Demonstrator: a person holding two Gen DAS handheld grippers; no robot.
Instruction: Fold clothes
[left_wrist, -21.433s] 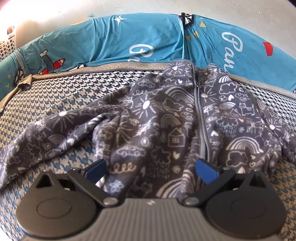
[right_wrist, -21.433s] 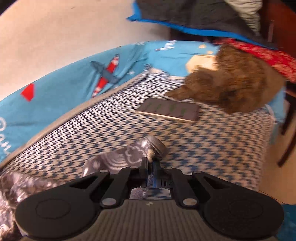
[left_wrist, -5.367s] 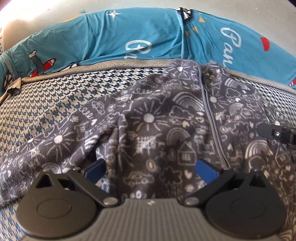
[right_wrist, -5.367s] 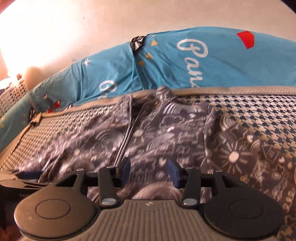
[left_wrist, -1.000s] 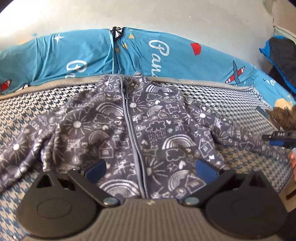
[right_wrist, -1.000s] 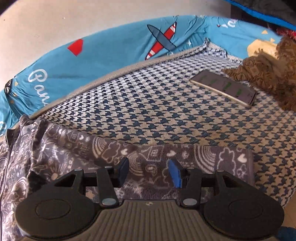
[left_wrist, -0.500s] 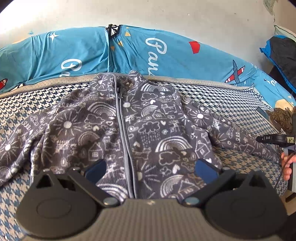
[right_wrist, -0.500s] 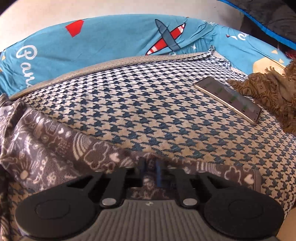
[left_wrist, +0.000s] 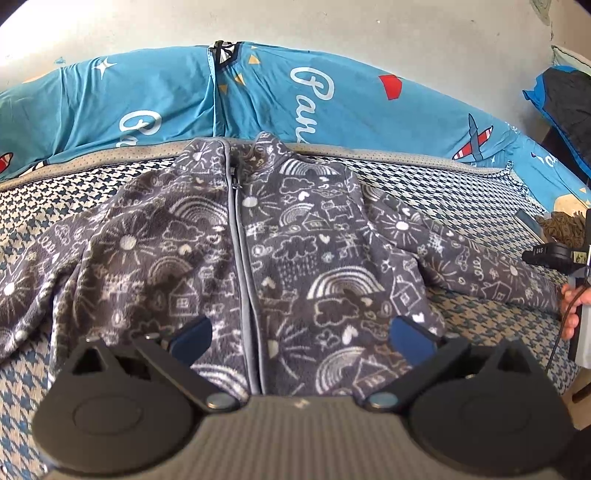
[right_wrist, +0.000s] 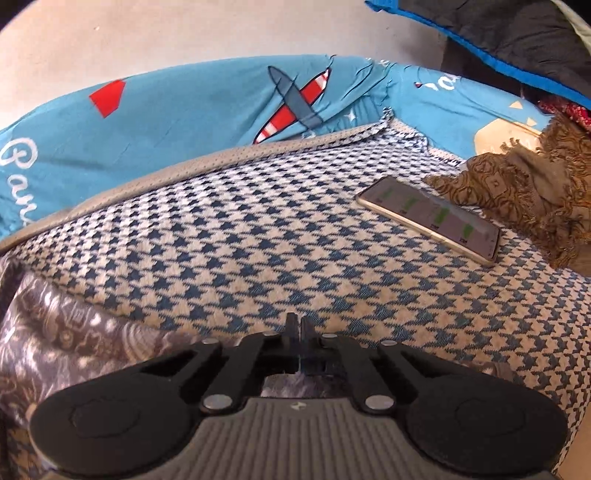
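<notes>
Left wrist view: one grey fleece jacket (left_wrist: 295, 251) printed with white rainbows, suns and houses lies front up on the houndstooth bed cover (left_wrist: 92, 184), its single zipper (left_wrist: 240, 258) closed and running down the middle. Both sleeves are spread out, one to the left edge of the picture, one to the right. Behind the collar lie two blue pillows (left_wrist: 332, 99) with white script and plane prints, side by side against a pale wall (left_wrist: 332, 26). The left claw (left_wrist: 301, 338) hovers over the jacket's hem with its two blue pads wide apart and nothing between them. At the far right a person's hand (left_wrist: 572, 310) holds the other tool at the end of the right sleeve.

Right wrist view: the right claw (right_wrist: 297, 334) has its two fingers pressed together, pinching the jacket's sleeve end, whose grey fleece (right_wrist: 74, 343) shows under and to the left of the tool. Beyond it the bed cover stretches bare to one phone (right_wrist: 432, 218) lying flat with its screen up, and just beside the phone one brown patterned cloth (right_wrist: 524, 199) is heaped. One dark garment with blue trim (right_wrist: 498, 26) hangs at the top right.
</notes>
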